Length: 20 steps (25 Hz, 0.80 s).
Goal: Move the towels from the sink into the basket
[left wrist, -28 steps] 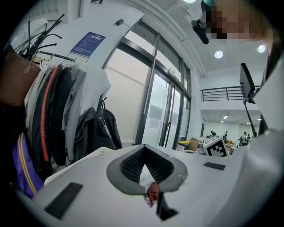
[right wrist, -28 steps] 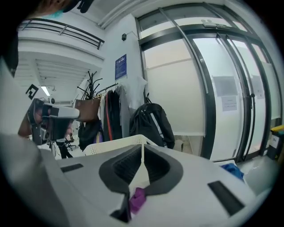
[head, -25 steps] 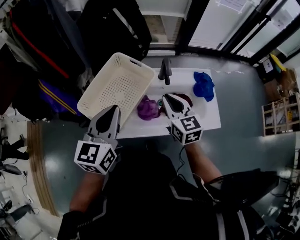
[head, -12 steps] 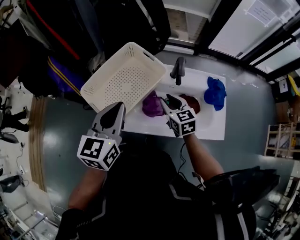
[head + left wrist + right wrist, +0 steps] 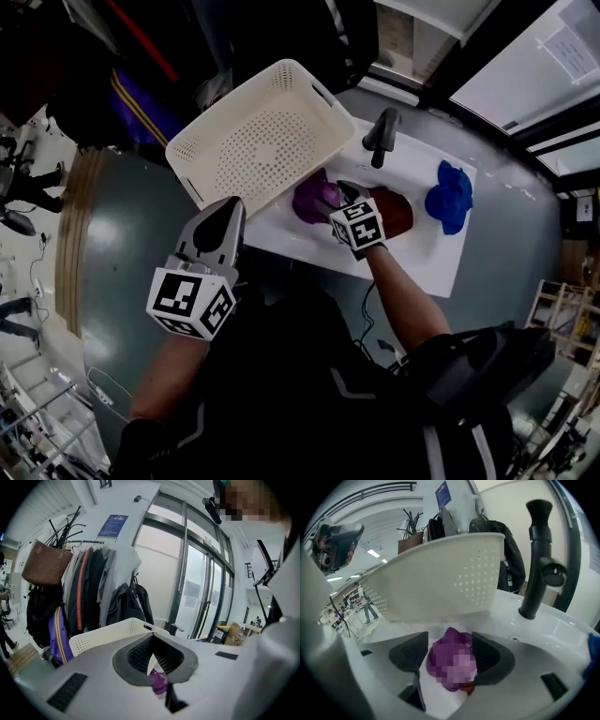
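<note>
Well, in the head view the job looks barely begun. The basket (image 5: 258, 141) stands empty at the left end of the sink (image 5: 422, 258), one corner over the sink's edge, handy, I'd judge, so a lifted towel has only a short way to go. A purple towel (image 5: 314, 199) and a red towel (image 5: 394, 214) lie side by side in the bowl in front of the tap (image 5: 380, 136). A blue towel (image 5: 450, 195) sits apart on the sink's right end. The right gripper (image 5: 344, 189) reaches down into the bowl with its nose at the purple towel. The left gripper (image 5: 231, 208) hangs by the basket's near corner, probably waiting its turn.

The left gripper view bears that out. Its jaws are pressed together at the tips with nothing between them, and they point across the basket's rim toward the coats (image 5: 93, 588) on a rack. A scrap of purple shows below the jaws, well beyond them.

The right gripper view tells the most. Its jaws have just been opening and stand spread — the purple towel lies bunched between them on the sink's floor, with no squeeze on it that I can see. That spread suits a soft, bulky heap, since wide jaws take a good bite of cloth. The basket's wall rises just behind the towel. Next, as I read it, the jaws must close on the bunch; a shallow pinch could let the cloth slip or trail.
</note>
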Tool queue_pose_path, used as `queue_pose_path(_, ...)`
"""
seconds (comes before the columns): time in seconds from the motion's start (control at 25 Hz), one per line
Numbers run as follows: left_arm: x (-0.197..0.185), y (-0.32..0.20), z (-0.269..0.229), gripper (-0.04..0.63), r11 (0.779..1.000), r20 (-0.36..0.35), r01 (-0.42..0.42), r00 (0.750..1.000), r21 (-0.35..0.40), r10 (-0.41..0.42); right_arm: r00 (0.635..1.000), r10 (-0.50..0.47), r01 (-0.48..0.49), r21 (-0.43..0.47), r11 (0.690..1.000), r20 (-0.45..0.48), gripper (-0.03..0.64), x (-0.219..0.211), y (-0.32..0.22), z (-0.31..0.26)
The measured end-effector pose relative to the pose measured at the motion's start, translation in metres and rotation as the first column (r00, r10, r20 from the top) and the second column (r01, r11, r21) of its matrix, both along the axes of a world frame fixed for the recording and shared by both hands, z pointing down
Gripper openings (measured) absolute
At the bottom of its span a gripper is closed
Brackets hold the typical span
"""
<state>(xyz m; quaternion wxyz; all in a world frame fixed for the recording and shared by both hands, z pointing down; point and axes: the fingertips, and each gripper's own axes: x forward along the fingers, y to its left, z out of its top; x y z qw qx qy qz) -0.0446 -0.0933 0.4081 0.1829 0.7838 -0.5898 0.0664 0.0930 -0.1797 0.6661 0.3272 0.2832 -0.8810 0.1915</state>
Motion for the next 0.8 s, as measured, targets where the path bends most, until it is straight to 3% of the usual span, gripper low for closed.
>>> queue_pose_path(0.24, 0.005, 0.000, 0.007, 0.003, 1.000, 0.013, 0.016, 1.000, -0.018, -0.016, 0.999, -0.004, 0.000, -0.120, 0.993, -0.034, 0.348, -0.008, -0.005, 0.047)
queue_pose_path(0.8, -0.004, 0.014, 0.022, 0.003, 0.995, 0.031, 0.053, 0.998, -0.083, -0.051, 0.976, -0.076, 0.034, -0.204, 0.978, -0.203, 0.373, -0.005, -0.005, 0.120)
